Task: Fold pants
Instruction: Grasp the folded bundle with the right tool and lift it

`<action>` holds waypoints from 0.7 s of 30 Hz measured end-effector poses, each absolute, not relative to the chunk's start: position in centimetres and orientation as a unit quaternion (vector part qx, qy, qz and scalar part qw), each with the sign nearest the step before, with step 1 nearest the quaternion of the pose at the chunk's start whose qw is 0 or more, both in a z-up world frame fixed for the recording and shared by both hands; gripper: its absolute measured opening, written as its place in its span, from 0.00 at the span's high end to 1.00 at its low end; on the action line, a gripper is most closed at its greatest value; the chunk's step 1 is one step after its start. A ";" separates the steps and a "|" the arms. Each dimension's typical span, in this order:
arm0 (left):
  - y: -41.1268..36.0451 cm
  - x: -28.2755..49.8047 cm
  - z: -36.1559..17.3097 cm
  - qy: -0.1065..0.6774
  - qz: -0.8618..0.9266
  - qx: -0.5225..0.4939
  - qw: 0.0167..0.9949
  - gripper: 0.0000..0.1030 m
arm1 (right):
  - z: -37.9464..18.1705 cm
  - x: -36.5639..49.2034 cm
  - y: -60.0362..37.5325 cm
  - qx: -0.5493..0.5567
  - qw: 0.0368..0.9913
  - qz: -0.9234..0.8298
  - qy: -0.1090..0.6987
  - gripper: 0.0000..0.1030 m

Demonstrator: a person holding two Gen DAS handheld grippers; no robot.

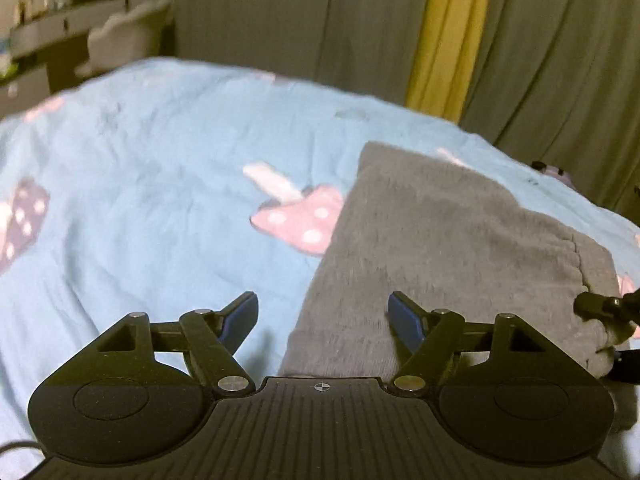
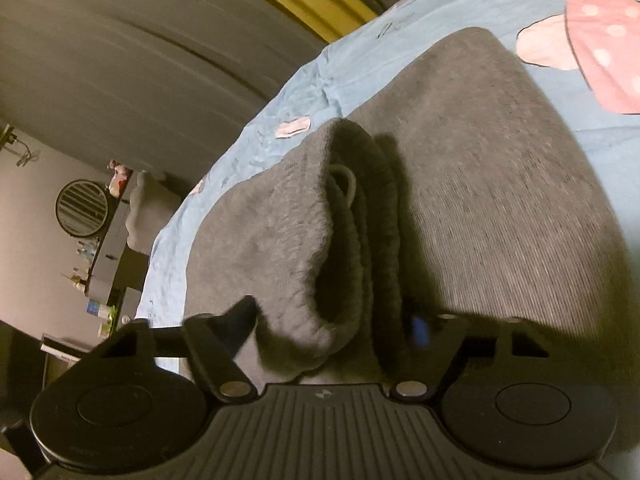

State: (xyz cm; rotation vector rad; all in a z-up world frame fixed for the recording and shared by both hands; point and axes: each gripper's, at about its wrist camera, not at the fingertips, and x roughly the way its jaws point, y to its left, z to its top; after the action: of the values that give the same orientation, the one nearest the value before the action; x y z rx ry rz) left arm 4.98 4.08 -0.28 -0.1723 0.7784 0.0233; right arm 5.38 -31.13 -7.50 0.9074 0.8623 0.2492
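A: What is nearest to each camera?

B: In the left wrist view, the left gripper [image 1: 322,320] has its blue-padded jaws spread apart with nothing between them. One finger hangs over the blue bed sheet [image 1: 140,184], the other over the near edge of the grey pants [image 1: 452,240].

A: And the right one?

B: The right gripper [image 2: 332,324] straddles the bunched waistband end of the pants [image 2: 480,200]. Thick folds lie between its fingers, but whether the pads press on them I cannot tell.

A: Where do the pants lie?

B: Folded lengthwise on the bed, beside a pink mushroom print [image 1: 300,220]. Beyond the bed hang grey curtains [image 1: 280,16] and a yellow curtain [image 1: 448,32].
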 end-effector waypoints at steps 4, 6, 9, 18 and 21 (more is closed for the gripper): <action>4.8 5.0 -0.2 0.380 0.011 -0.103 0.919 0.23 | -8.7 6.5 -32.2 0.485 0.765 0.129 0.404 0.32; 4.6 5.3 -0.3 0.376 0.013 -0.107 0.920 0.23 | -9.1 7.1 -32.2 0.502 0.752 0.132 0.405 0.31; 4.8 5.7 -0.6 0.374 0.019 -0.117 0.920 0.23 | -8.9 7.9 -31.2 0.495 0.755 0.134 0.409 0.32; 7.2 4.9 0.0 0.309 0.041 -0.205 0.928 0.21 | -3.2 7.1 -27.7 0.384 0.833 0.117 0.381 0.62; 8.4 5.1 -0.3 0.315 0.043 -0.247 0.916 0.21 | -0.5 6.6 -27.6 0.386 0.844 0.131 0.348 0.63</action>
State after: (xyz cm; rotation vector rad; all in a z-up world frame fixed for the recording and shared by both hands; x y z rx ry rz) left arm 5.09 8.36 -0.34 -0.5077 0.6479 0.0893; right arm 6.61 -27.55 -0.46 0.8138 0.7347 0.2760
